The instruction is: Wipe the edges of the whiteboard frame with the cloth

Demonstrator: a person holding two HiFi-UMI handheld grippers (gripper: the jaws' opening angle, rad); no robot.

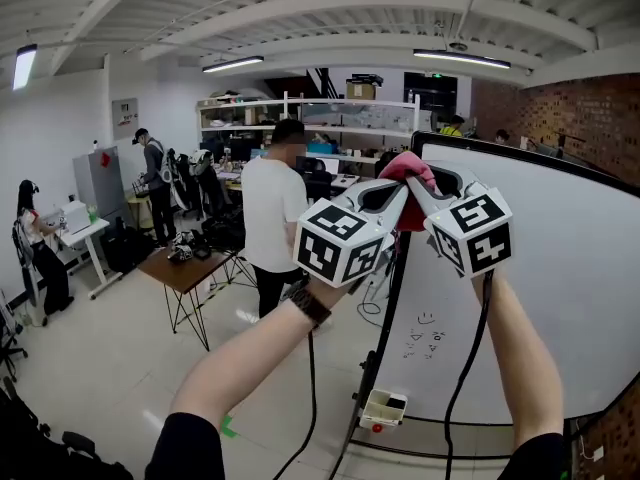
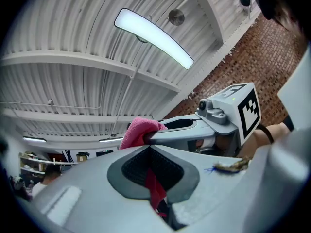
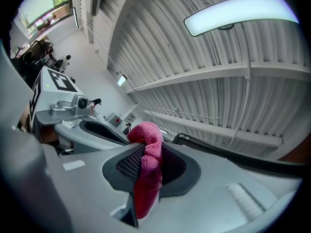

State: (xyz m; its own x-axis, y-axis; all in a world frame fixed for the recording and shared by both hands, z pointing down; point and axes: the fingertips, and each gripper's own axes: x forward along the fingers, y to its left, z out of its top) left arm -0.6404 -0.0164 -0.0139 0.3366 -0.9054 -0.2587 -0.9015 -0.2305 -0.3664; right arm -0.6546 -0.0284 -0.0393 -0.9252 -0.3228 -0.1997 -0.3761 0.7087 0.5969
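Note:
A pink cloth (image 1: 408, 171) is bunched at the top left corner of the whiteboard's black frame (image 1: 500, 151), held up high. Both grippers meet on it: my left gripper (image 1: 397, 192) comes from the left and my right gripper (image 1: 421, 185) from the right. In the left gripper view the cloth (image 2: 141, 130) runs down between the shut jaws of my left gripper (image 2: 151, 153). The right gripper view shows the cloth (image 3: 148, 165) clamped in my right gripper (image 3: 146, 155), with the frame (image 3: 228, 155) just behind. The white board (image 1: 545, 268) stretches right and down.
The board's left post (image 1: 391, 303) runs down to a stand with a small white box (image 1: 385, 408) and cables on the floor. A person in a white shirt (image 1: 272, 218) stands by a low table (image 1: 185, 268). Desks, shelves and other people fill the far left.

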